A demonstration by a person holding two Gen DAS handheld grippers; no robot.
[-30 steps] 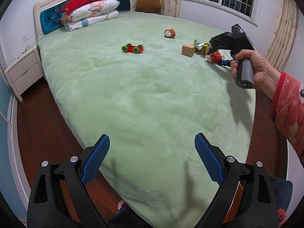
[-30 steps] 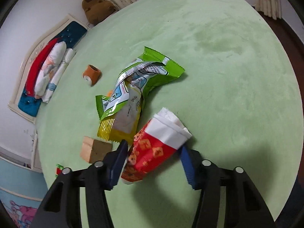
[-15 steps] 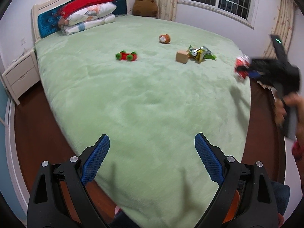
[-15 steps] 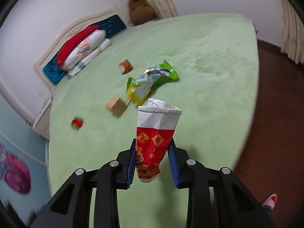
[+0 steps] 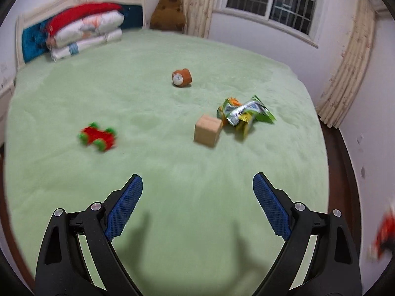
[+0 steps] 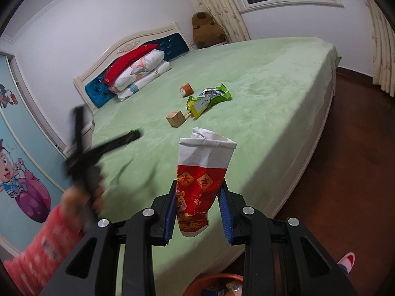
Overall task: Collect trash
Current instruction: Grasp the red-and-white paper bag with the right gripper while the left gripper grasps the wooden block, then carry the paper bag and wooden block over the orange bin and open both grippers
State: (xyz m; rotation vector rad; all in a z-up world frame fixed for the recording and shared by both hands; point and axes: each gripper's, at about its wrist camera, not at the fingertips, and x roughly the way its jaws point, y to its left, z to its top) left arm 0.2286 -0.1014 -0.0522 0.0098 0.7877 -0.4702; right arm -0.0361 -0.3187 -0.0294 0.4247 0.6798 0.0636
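Observation:
My right gripper (image 6: 198,198) is shut on a red and white paper packet (image 6: 201,175) and holds it upright above the bed's near edge. A green and yellow snack wrapper (image 5: 243,113) lies on the green bed, and shows in the right wrist view (image 6: 207,97) too. My left gripper (image 5: 197,194) is open and empty above the bed, short of the wrapper; it appears blurred at the left of the right wrist view (image 6: 128,135). The held packet shows as a red blur at the right edge of the left wrist view (image 5: 384,234).
On the bed lie a wooden block (image 5: 207,133), a red and green toy car (image 5: 98,139) and an orange toy cylinder (image 5: 182,77). Pillows (image 5: 84,34) are at the headboard. An orange bin (image 6: 217,285) with some trash stands on the floor below my right gripper.
My right gripper closed on the red packet, lifted it off the bed and carried it back past the bed's edge. My left gripper moved forward over the bed toward the wrapper.

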